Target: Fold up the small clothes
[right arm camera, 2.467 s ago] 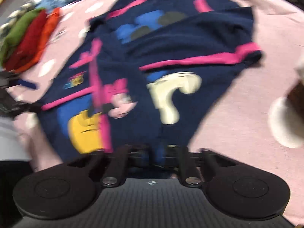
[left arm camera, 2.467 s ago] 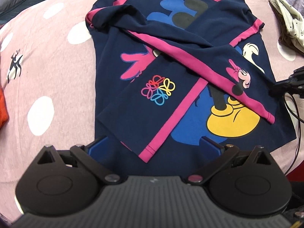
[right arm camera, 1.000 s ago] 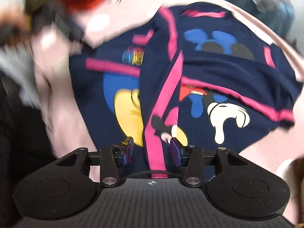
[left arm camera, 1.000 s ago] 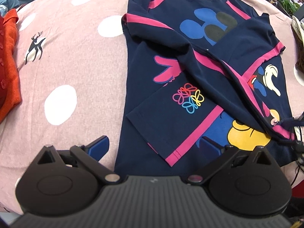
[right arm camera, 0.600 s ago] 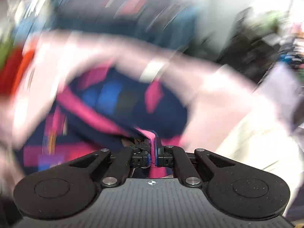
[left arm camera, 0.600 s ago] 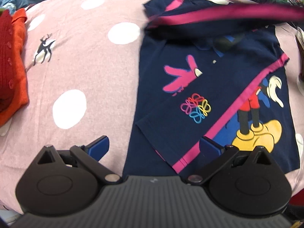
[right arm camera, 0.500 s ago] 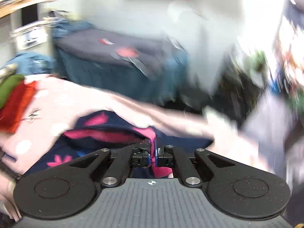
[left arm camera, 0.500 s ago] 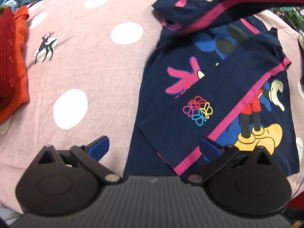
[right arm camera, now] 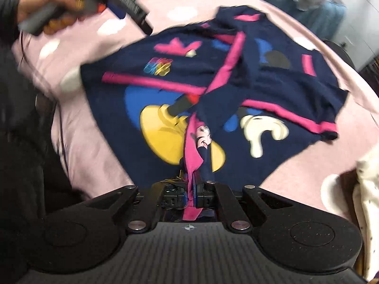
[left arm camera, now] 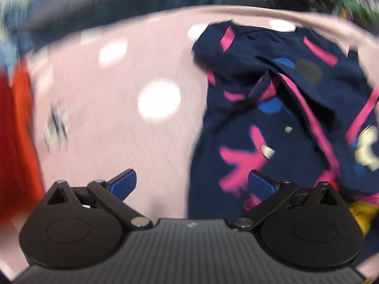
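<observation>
A navy cartoon-print shirt (left arm camera: 272, 127) with pink stripes lies on a pink white-dotted cover (left arm camera: 113, 123). My left gripper (left arm camera: 191, 183) is open and empty, over the shirt's left edge. In the right wrist view the shirt (right arm camera: 213, 90) fills the middle. My right gripper (right arm camera: 190, 195) is shut on the pink-cuffed sleeve end (right arm camera: 193, 156), which runs back across the shirt. The left gripper also shows in the right wrist view (right arm camera: 128, 7), held in a hand at the top left.
A red and orange folded garment (left arm camera: 16, 142) lies at the left edge of the cover. A cream garment (right arm camera: 364, 189) lies at the right edge. Dark furniture stands beyond the far edge.
My right gripper closed on the sleeve cuff, swung it up over the shirt and brought it back down toward me. My left gripper moved forward along the shirt's left edge, still open.
</observation>
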Demonstrator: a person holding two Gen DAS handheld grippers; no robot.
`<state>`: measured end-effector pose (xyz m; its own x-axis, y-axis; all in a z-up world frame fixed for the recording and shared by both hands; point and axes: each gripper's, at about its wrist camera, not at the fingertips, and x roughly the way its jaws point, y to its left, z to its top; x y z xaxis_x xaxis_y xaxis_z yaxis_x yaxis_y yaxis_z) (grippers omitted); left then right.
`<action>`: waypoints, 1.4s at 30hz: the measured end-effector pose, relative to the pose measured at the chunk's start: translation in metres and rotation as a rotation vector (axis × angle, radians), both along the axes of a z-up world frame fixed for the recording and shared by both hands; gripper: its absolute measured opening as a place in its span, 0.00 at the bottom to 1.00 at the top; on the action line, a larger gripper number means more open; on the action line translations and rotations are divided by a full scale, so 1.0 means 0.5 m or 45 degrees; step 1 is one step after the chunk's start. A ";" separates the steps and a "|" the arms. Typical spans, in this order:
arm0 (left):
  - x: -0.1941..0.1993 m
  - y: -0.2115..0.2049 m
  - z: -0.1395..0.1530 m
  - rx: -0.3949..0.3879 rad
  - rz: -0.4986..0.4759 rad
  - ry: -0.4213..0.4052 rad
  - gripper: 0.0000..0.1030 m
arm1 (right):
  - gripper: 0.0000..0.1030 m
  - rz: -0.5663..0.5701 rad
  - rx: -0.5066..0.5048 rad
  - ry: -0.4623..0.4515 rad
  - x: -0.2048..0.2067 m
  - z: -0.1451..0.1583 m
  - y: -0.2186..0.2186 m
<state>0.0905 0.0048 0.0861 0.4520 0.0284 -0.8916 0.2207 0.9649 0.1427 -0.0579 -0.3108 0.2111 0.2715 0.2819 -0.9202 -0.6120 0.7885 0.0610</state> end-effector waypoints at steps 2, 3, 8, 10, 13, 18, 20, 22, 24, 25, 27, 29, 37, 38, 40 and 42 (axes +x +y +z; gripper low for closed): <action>0.017 -0.053 -0.005 0.145 -0.154 -0.110 0.87 | 0.06 -0.120 0.060 0.009 0.005 0.015 -0.027; 0.023 -0.081 -0.009 0.196 -0.238 -0.161 0.84 | 0.06 -0.184 0.088 0.014 0.003 0.016 -0.030; 0.059 -0.178 -0.080 0.361 -0.445 -0.216 0.58 | 0.07 -0.392 0.175 0.055 0.004 0.013 -0.058; 0.082 -0.188 -0.103 0.313 -0.437 -0.159 0.47 | 0.08 -0.415 0.184 0.071 -0.003 0.010 -0.052; 0.109 -0.192 -0.117 0.350 -0.388 -0.198 0.42 | 0.08 -0.433 0.205 0.086 -0.012 0.009 -0.050; 0.182 -0.150 -0.118 0.258 -0.231 -0.165 0.12 | 0.08 -0.466 0.217 0.127 -0.004 -0.002 -0.048; 0.216 -0.078 -0.090 0.092 0.009 -0.170 0.12 | 0.08 -0.458 0.216 0.130 0.000 -0.003 -0.048; 0.238 0.008 -0.071 -0.087 0.234 -0.147 0.12 | 0.08 -0.439 0.213 0.134 0.004 -0.003 -0.049; 0.251 0.084 -0.076 -0.223 0.370 -0.094 0.18 | 0.07 -0.414 0.214 0.134 0.006 -0.002 -0.050; 0.256 0.115 -0.086 -0.295 0.413 -0.055 0.21 | 0.07 -0.394 0.213 0.142 0.008 -0.004 -0.050; 0.267 0.155 -0.113 -0.382 0.471 0.024 0.42 | 0.07 -0.324 0.187 0.191 0.013 -0.020 -0.041; 0.269 0.174 -0.127 -0.449 0.480 0.036 0.45 | 0.07 -0.260 0.136 0.193 0.011 -0.043 -0.025; 0.253 0.185 -0.106 -0.326 0.428 0.069 0.92 | 0.19 -0.255 0.107 0.266 0.014 -0.107 -0.014; 0.250 0.201 -0.104 -0.338 0.436 0.068 0.97 | 0.22 -0.266 0.109 0.251 0.014 -0.103 -0.019; 0.237 0.236 -0.095 -0.408 0.447 0.088 0.97 | 0.30 -0.308 0.122 0.215 0.015 -0.092 -0.031; 0.229 0.264 -0.078 -0.402 0.484 0.075 0.92 | 0.35 -0.381 0.171 0.185 0.021 -0.081 -0.051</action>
